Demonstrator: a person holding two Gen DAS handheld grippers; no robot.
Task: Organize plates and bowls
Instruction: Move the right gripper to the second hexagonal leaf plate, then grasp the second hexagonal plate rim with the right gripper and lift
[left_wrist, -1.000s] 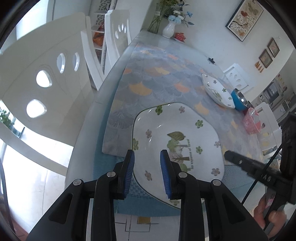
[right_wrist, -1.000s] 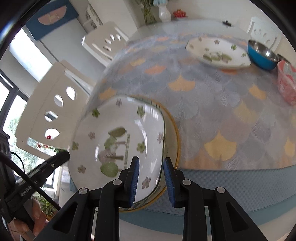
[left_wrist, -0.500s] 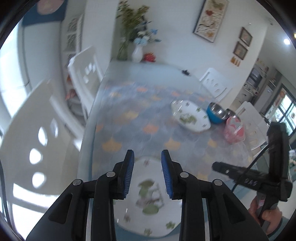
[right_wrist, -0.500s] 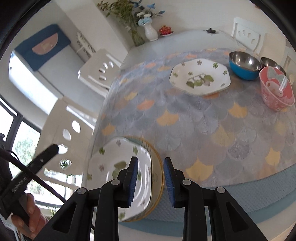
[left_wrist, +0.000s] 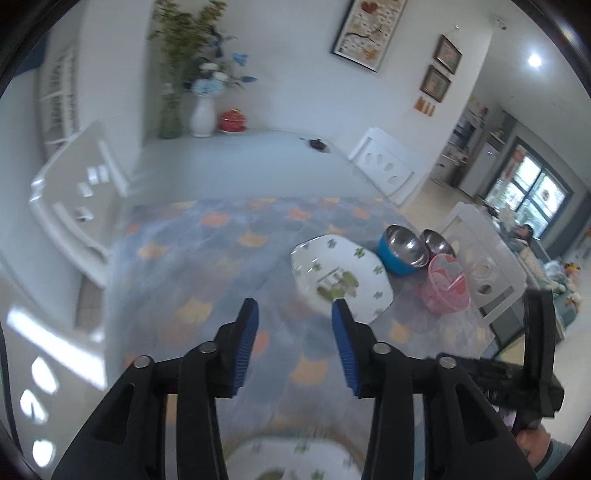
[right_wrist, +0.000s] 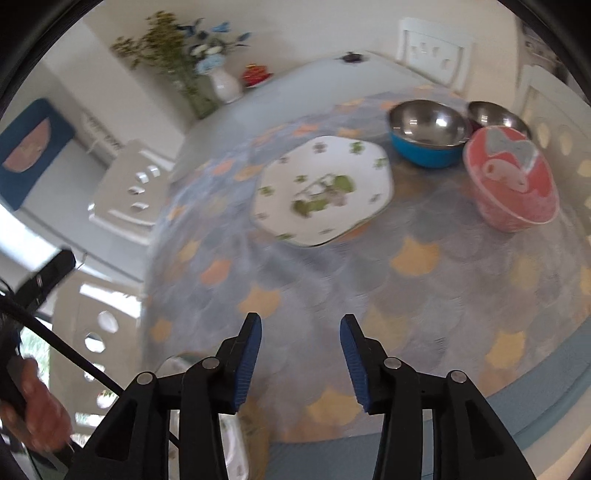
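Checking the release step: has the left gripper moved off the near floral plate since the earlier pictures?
Yes. The left gripper has pulled up and away; the near plate now sits below it, and its jaws have just been opening, empty.

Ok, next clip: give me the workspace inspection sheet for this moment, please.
Surface: table under a scallop-patterned cloth.
Job's things: floral plate mid-table; blue bowl, steel bowl and pink bowl beside it; near plate at the front edge.
Clutter: white vase, red dish, small dark object at the far end.
Grippers: left gripper and right gripper both open, empty, jaws just widened.
Cables: black cable by the left hand.
Surroundings: white chairs, framed pictures.
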